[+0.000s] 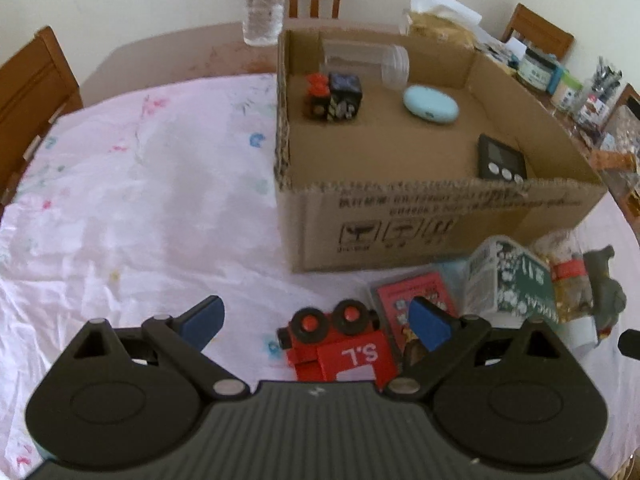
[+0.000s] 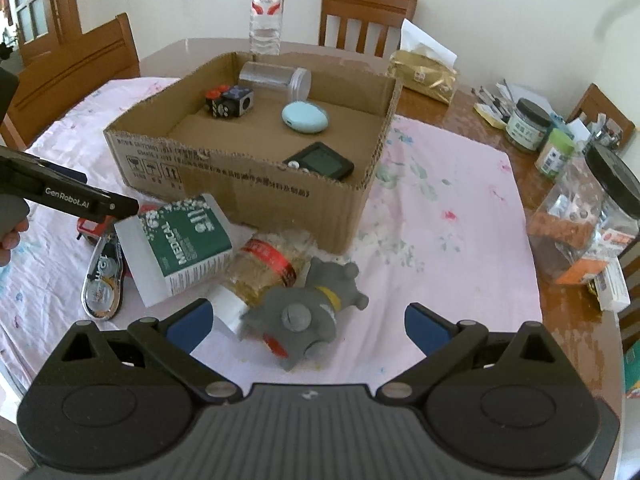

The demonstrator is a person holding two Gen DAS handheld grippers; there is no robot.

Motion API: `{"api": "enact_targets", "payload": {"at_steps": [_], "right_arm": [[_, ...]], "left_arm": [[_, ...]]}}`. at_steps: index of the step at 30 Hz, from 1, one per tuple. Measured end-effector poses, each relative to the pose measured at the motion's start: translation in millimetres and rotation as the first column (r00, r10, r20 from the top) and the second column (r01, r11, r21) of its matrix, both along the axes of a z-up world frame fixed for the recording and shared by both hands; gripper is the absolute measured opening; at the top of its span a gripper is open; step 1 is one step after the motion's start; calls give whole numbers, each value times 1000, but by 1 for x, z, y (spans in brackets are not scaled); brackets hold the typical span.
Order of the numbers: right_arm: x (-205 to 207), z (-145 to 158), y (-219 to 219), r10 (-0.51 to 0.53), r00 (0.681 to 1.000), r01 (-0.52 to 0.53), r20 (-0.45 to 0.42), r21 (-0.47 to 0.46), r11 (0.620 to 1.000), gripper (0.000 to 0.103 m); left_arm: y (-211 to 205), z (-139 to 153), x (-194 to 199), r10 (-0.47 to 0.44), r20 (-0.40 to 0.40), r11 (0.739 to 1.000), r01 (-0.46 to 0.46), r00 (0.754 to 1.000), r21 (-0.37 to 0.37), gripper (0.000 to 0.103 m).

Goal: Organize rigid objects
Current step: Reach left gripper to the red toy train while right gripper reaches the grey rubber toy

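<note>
Round table (image 2: 472, 208) under a pink floral cloth (image 1: 132, 200). Open cardboard box (image 2: 256, 184) toward the far middle of the cloth, holding a clear jar (image 2: 276, 76) on its side at the far wall, a black-and-red cube toy (image 2: 228, 100) near the far left corner, a pale blue oval case (image 2: 305, 118) mid-floor, a black timer (image 2: 320, 162) at the near right corner. Just outside the near wall, heaped together: green-and-white medical box (image 2: 180, 244), bottle with a red band (image 2: 264, 276), grey toy animal (image 2: 308, 312), red toy train (image 1: 340, 344) lying on its side. Left gripper (image 1: 316, 326) released, jaws wide either side of the train, not touching. Right gripper (image 2: 306, 326) released, spread around the grey toy, no contact.
</note>
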State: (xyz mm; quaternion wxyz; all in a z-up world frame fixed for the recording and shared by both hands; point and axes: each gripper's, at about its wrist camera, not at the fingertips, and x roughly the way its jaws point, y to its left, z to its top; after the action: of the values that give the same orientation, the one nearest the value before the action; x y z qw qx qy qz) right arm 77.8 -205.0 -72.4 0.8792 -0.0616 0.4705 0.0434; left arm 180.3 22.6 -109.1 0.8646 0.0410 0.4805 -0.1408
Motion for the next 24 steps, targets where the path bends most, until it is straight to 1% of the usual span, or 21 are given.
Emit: {"api": "enact_targets", "payload": {"at_steps": [2, 3, 5, 9, 11, 17, 19, 21, 22, 24], "right_arm": [[-1, -5, -2, -4, 1000, 4, -21, 6, 1000, 103], [-2, -7, -3, -2, 1000, 2, -28, 5, 1000, 103], [-3, -11, -4, 15, 999, -15, -48, -1, 1000, 103], [1, -23, -6, 95, 992, -98, -78, -33, 995, 103], [4, -31, -8, 155, 984, -160, -89, -50, 986, 103], [15, -47, -17, 313, 938, -323, -146, -52, 945, 103], [19, -50, -21, 355, 923, -361, -149, -17, 932, 103], [28, -53, -28, 372, 914, -369, -160, 54, 928, 103], [29, -54, -30, 385, 911, -382, -147, 50, 923, 103], [31, -55, -30, 437, 889, -434, -137, 54, 899, 103]], "left_arm": [[5, -4, -1, 2, -8, 1000, -2, 1000, 7, 98], [9, -6, -2, 9, -11, 1000, -9, 1000, 21, 99], [19, -8, -5, 34, -20, 999, -34, 999, 27, 100], [33, -14, -8, 104, -18, 991, -102, 994, 89, 101], [36, -14, -9, 138, -20, 988, -136, 990, 75, 101], [32, -13, -12, 216, -29, 974, -214, 976, 76, 103], [32, -13, -12, 233, -30, 970, -230, 972, 78, 103], [32, -13, -12, 246, -32, 967, -243, 969, 78, 103], [32, -13, -12, 252, -31, 965, -249, 967, 78, 103], [31, -13, -12, 263, -30, 962, -260, 964, 79, 103]]}}
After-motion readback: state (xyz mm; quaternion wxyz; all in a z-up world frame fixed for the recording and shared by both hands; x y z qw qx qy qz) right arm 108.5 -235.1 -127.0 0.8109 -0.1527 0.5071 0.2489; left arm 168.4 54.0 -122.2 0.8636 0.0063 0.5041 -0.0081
